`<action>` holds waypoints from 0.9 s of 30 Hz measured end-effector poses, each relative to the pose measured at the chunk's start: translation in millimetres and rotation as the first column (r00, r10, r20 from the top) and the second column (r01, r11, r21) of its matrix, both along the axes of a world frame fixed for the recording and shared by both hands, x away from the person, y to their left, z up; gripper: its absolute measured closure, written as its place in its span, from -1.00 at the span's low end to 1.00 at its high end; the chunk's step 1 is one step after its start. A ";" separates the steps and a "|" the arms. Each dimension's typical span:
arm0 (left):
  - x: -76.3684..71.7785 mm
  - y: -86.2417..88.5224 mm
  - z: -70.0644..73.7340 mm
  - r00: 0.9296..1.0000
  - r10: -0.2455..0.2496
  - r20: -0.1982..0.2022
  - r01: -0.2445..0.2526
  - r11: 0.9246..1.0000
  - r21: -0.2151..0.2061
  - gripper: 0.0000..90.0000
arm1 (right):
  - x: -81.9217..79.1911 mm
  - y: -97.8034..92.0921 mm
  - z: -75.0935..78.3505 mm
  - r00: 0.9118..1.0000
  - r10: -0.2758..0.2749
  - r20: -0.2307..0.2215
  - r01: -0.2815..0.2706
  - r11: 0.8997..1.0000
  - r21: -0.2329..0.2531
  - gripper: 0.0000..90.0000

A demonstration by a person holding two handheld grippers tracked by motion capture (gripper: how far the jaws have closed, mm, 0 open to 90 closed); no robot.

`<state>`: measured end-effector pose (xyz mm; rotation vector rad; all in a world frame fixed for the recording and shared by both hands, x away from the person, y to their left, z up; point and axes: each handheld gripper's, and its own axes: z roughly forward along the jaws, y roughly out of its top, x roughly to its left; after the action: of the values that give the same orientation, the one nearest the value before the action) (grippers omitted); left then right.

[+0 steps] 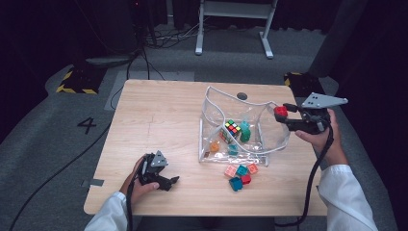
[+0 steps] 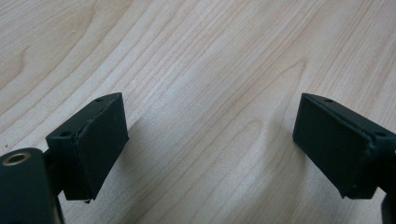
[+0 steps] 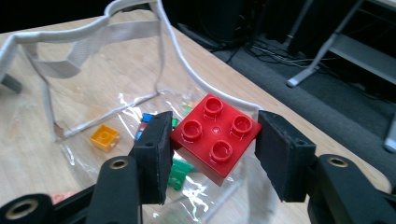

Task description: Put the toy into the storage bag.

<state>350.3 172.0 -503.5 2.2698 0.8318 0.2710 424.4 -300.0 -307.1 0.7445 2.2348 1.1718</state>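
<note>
A clear plastic bag (image 1: 214, 103) with a white rim stands open on the table's right half. Inside it lie a colour cube (image 1: 232, 127), a green toy (image 1: 245, 131), an orange brick (image 1: 214, 147) and a teal brick. My right gripper (image 1: 280, 111) hovers over the bag's right rim, shut on a red four-stud brick (image 3: 215, 135) (image 1: 280, 111). In the right gripper view the orange brick (image 3: 104, 136) sits below in the bag (image 3: 60, 70). My left gripper (image 1: 168, 183) rests open on the wood near the front left; nothing lies between its pads (image 2: 100, 142).
Loose bricks lie just in front of the bag: an orange one (image 1: 230, 170), teal ones (image 1: 235, 183) and a red one (image 1: 246, 179). A dark round hole (image 1: 242, 96) marks the table's far edge. Cables and a white stand's legs (image 1: 233, 33) are on the floor beyond.
</note>
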 end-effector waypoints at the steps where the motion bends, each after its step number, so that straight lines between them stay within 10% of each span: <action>1: 0.0 0.0 0.0 1.000 0.000 0.001 0.000 1.000 -0.001 -0.77 | 1.8 4.2 -0.5 1.000 0.014 -0.005 -0.014 1.000 -0.001 0.06; 20: 0.0 -0.1 -0.1 1.000 0.000 0.000 0.000 1.000 -0.001 -0.77 | 25.8 64.4 -19.4 0.985 0.104 -0.137 -0.128 0.975 -0.182 0.06; 27: 0.2 0.5 0.6 1.000 0.003 0.016 -0.003 1.000 0.011 -0.77 | 39.4 74.7 -29.8 0.974 0.099 -0.206 -0.161 0.937 -0.310 0.06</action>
<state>350.5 172.5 -502.9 2.2738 0.8276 0.2955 463.8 -225.3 -336.9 0.5987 2.5843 0.7826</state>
